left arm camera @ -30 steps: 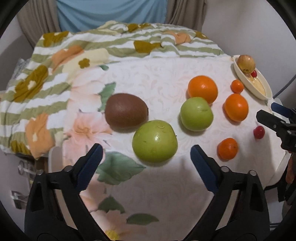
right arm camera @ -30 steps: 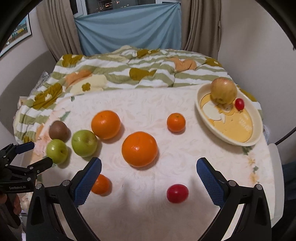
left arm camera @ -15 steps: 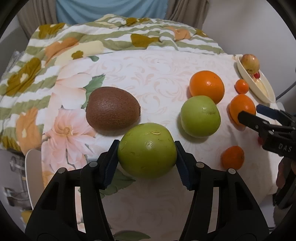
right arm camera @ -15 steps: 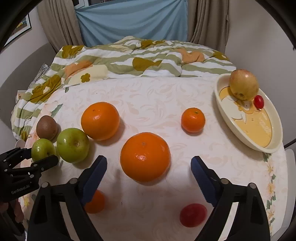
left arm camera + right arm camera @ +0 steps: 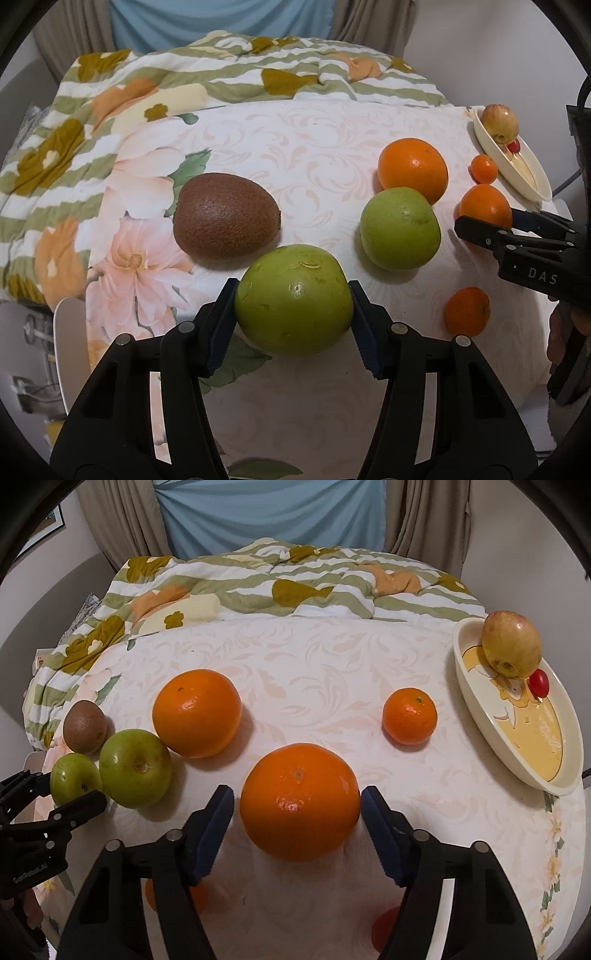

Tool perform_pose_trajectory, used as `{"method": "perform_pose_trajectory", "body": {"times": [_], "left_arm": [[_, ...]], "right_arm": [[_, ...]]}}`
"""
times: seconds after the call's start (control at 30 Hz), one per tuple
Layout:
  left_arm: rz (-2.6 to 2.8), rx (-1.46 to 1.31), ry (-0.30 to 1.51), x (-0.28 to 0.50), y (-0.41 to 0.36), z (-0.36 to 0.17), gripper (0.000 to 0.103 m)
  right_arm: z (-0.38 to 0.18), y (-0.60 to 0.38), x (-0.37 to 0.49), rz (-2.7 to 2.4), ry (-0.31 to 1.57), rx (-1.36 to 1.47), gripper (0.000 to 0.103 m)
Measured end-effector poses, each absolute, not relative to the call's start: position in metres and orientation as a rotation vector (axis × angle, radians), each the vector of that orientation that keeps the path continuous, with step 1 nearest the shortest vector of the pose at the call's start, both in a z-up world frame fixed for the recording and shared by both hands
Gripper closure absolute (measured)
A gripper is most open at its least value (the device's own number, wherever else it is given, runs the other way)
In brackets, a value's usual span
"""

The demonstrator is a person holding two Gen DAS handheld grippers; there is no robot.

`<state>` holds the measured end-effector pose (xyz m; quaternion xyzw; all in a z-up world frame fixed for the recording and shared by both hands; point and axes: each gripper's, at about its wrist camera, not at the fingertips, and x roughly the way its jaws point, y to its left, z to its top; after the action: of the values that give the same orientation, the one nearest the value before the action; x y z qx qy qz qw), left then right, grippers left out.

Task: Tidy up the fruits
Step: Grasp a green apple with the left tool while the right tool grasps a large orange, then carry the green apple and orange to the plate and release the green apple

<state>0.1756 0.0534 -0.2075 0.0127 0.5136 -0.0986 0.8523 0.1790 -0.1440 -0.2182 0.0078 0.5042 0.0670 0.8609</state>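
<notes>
Gripping green apple [image 5: 293, 299], left fingers [image 5: 221, 325]

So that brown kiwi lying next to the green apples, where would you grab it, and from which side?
Across its short middle, coming down from above and in front. The kiwi lies on its side, long axis roughly left to right, so its narrow waist probably fits between pads best. The green apple in the left gripper sits close to its near right side, so steer clear of it.

I log: kiwi [image 5: 226, 218] behind-left of apple [image 5: 293, 300]; second apple [image 5: 400, 228] right, orange [image 5: 413, 169] behind; dish [image 5: 517, 738] far right, holding pomegranate [image 5: 511, 649].
</notes>
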Motion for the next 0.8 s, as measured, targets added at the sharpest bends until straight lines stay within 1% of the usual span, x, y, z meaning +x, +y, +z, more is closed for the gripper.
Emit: {"method": "perform_pose_trajectory", "body": {"times": [0.13, 0.47, 0.8], "left_arm": [[-0.200, 0.027, 1.080, 0.175, 0.055, -0.207, 0.039], [-0.190, 0.022, 1.072, 0.171, 0.061, -0.203, 0.039], [-0.193, 0.014, 1.034, 0.156, 0.054, -0.179, 0.039]], "right_arm": [[-0.219, -0.146, 0.181, 0.136, 1.062, 0.010, 0.047], [-0.218, -0.147, 0.177, 0.150, 1.054, 0.033, 0.049], [-0.196, -0.149, 0.161, 0.169, 1.017, 0.040, 0.049]]}}
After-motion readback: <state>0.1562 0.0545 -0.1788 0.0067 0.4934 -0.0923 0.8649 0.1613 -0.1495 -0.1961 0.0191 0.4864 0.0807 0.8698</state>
